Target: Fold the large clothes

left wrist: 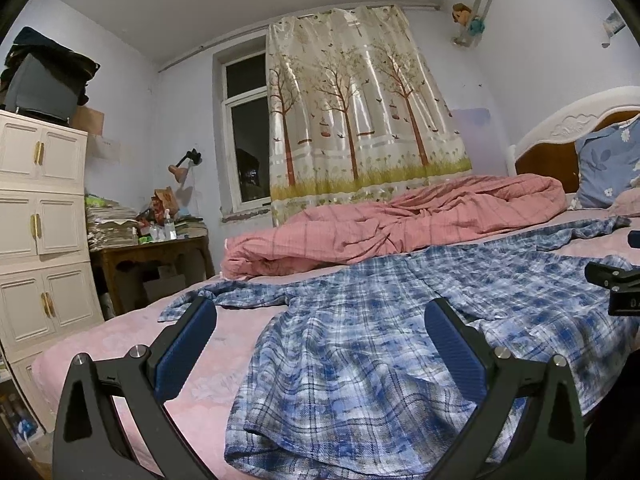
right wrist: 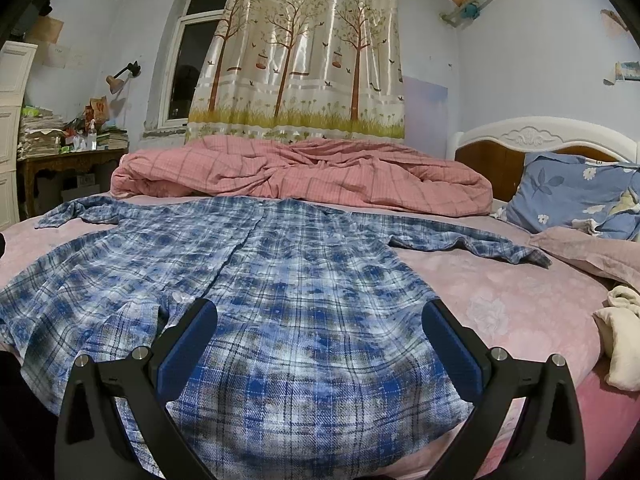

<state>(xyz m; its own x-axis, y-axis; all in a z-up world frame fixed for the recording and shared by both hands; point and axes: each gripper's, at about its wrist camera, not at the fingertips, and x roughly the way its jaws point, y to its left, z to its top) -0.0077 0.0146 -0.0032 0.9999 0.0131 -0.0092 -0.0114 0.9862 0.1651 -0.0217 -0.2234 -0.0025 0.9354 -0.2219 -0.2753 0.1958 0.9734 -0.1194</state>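
Shirt: spread flat on the bed, filling centre frame, sleeves out to both sides.
Left tongs: wide apart, empty, above the hem's left corner.
Right tongs: wide apart, empty, over the hem.
Advice: pinch one layer near each corner, lift evenly.

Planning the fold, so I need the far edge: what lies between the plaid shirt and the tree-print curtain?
A rumpled pink quilt lies across the bed between the plaid shirt and the curtain, clearest in the right wrist view.

Blue-white plaid shirt — pink sheet
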